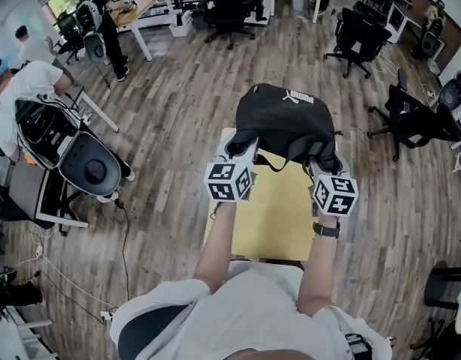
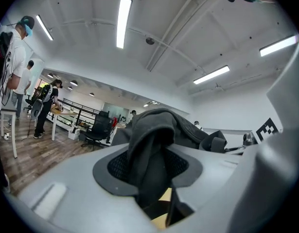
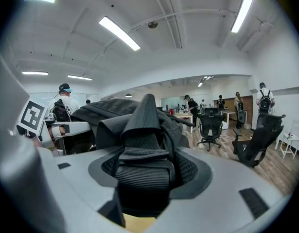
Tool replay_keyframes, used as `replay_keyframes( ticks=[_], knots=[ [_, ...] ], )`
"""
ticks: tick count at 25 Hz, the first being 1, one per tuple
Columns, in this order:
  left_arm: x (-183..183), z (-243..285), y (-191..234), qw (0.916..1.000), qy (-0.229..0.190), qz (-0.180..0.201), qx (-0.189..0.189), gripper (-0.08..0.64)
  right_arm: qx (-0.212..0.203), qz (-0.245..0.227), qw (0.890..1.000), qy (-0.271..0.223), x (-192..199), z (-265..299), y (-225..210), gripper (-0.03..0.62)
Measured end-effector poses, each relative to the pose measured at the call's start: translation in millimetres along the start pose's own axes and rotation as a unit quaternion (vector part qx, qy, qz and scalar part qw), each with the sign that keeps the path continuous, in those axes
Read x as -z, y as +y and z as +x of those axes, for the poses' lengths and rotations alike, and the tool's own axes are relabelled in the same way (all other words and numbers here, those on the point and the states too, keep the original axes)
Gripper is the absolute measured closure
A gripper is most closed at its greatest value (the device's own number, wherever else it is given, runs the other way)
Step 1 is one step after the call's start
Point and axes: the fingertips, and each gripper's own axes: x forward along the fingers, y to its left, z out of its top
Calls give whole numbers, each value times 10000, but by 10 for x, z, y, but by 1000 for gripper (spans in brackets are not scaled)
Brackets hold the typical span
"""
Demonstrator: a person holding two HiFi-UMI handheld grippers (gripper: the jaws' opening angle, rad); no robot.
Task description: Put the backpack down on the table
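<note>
A black backpack [image 1: 288, 122] hangs over the far end of a small yellow table [image 1: 275, 208], held up between both grippers. My left gripper [image 1: 241, 150] is shut on a fold of the backpack's dark fabric [image 2: 151, 149]; yellow tabletop shows just below the jaws. My right gripper [image 1: 325, 163] is shut on a wide ribbed black strap [image 3: 142, 171] of the bag. In the right gripper view the bag's body [image 3: 108, 111] bulks up behind the strap. Whether the bag's bottom touches the table is hidden.
Wood-plank floor surrounds the table. Black office chairs [image 1: 357, 36] stand far right and a grey chair [image 1: 91, 167] at the left beside a seated person [image 1: 24, 96]. Desks and standing people [image 1: 106, 21] fill the far left. Cables run along the floor at lower left.
</note>
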Motion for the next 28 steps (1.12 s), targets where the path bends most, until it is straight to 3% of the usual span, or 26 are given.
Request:
replay_keyframes(
  ticks=[9,28],
  knots=[
    [412,371,191,9987,350,-348,-149,410,-116,-16,9986,513,250,431,-228,342],
    [1672,902,431,9863,1375,-738,-543,410,-271,356,9879,1486,1354,1090,-678,342]
  ],
)
